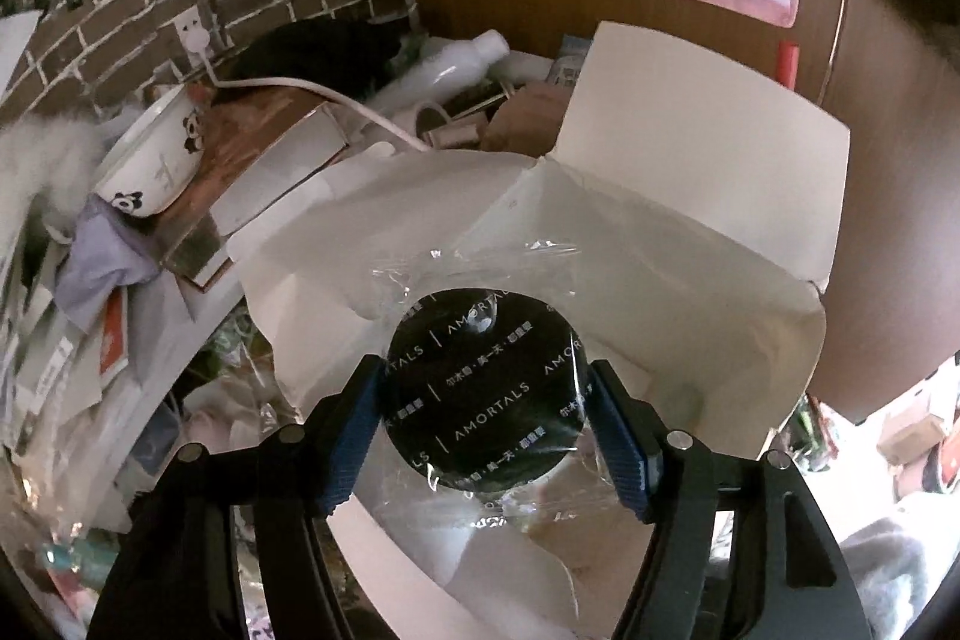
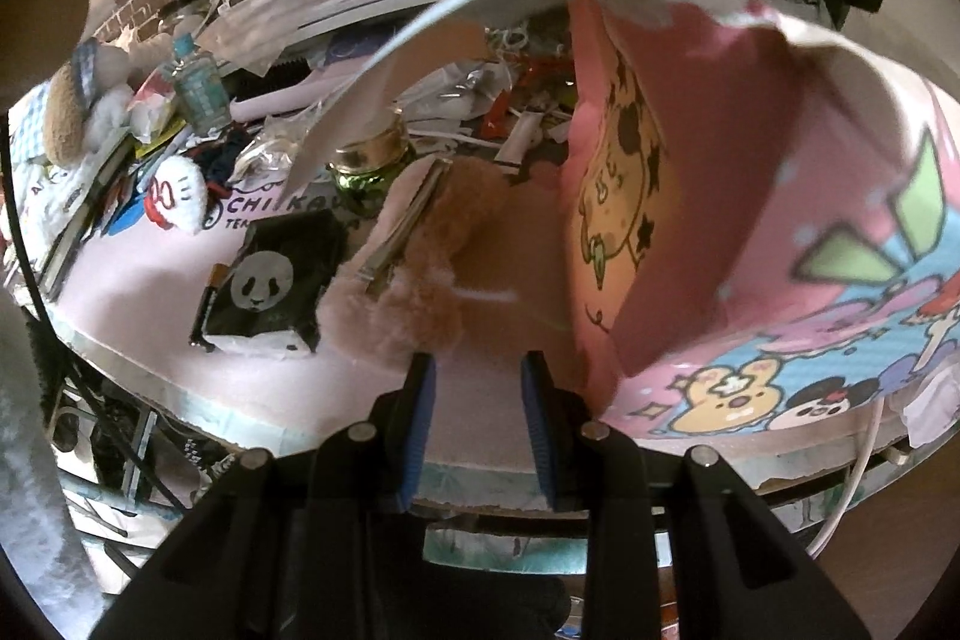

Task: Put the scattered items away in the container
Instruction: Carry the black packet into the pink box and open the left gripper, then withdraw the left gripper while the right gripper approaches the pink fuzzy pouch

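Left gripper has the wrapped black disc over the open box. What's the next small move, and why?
Probably lower the left gripper a little and open it. Its blue pads clamp the plastic-wrapped black AMORTALS disc directly above the white interior of the open box, whose flaps stand open, so the disc should drop inside. The right gripper is empty, near the box's pink outer wall.

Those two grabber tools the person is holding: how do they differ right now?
The left tool is clamped on a round black packet wrapped in clear plastic, held over the open white-lined box; the right tool holds nothing. The left tool's jaws are spread wide around the packet, the right tool's sit closer together with a bare gap between them, above the pink table edge. Both have black arms and blue ribbed pads.
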`<state>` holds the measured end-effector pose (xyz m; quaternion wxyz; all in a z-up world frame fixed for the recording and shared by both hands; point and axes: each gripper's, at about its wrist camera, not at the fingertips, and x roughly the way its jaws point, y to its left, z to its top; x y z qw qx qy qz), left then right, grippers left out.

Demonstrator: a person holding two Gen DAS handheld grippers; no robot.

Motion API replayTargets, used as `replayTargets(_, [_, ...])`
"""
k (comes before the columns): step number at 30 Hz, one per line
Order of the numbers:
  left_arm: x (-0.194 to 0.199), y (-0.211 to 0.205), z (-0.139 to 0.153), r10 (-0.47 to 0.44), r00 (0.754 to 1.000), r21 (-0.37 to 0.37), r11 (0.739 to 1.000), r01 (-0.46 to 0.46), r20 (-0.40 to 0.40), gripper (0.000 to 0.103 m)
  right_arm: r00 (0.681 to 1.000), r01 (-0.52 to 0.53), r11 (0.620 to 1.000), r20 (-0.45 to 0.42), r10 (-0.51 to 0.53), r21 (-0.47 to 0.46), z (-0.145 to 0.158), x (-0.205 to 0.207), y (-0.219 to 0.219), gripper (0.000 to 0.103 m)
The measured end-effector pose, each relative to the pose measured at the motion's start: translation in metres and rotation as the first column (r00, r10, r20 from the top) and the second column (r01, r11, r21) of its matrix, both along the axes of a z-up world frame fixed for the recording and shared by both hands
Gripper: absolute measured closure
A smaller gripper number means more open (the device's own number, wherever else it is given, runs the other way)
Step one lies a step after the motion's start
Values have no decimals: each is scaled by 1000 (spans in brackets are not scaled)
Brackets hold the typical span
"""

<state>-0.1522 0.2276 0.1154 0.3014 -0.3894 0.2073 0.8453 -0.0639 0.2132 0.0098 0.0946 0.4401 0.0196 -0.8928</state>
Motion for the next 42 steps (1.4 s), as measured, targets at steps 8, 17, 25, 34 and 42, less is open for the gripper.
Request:
replayTargets(8, [3,-11,12,-32,999,95,995,31,11,21,1000,4,1000,4,-4,-12,-2,-2,0,77])
replayTargets(17, [22,-63,37,43,994,207,978,-22,-102,7,1000,-6,999,8,6,-44,-4,-1,2,77])
replayTargets(25, [40,-135,34,303,938,254,933,-256,-168,7,1000,-22,996,-2,22,-85,0,10,-3,77])
replayTargets(34, [56,-185,9,514,829,211,855,-474,-221,7,1000,13,988,-25,-17,-152,-1,7,-16,75])
replayTargets(42, [68,-206,-6,549,815,240,830,-504,-185,7,991,78,984,-98,-95,-162,5,-2,-28,50])
